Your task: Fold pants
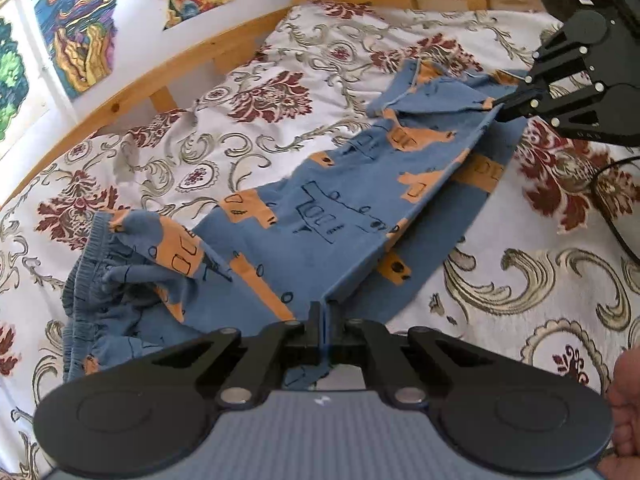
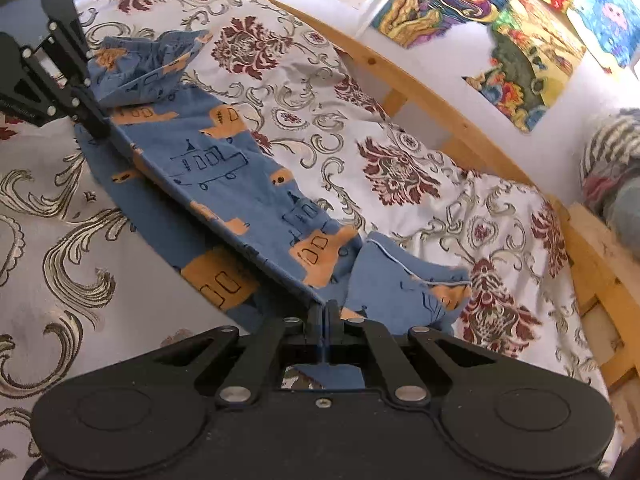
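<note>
On the bed (image 1: pixel 500 280): pants (image 1: pixel 340 216), blue with orange print, one edge lifted taut. We hold it with left gripper (image 1: pixel 323 312) and right gripper (image 2: pixel 325 312), both clamped on cloth, likely to carry one leg over. Beyond, wooden frame (image 1: pixel 120 104).

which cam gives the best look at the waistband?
Left wrist. The waistband lies close at lower left, ribbed elastic and gathers plain. In the right wrist view that end of the pants is far off, a bunched heap beside the left gripper; the elastic itself is not discernible.
</note>
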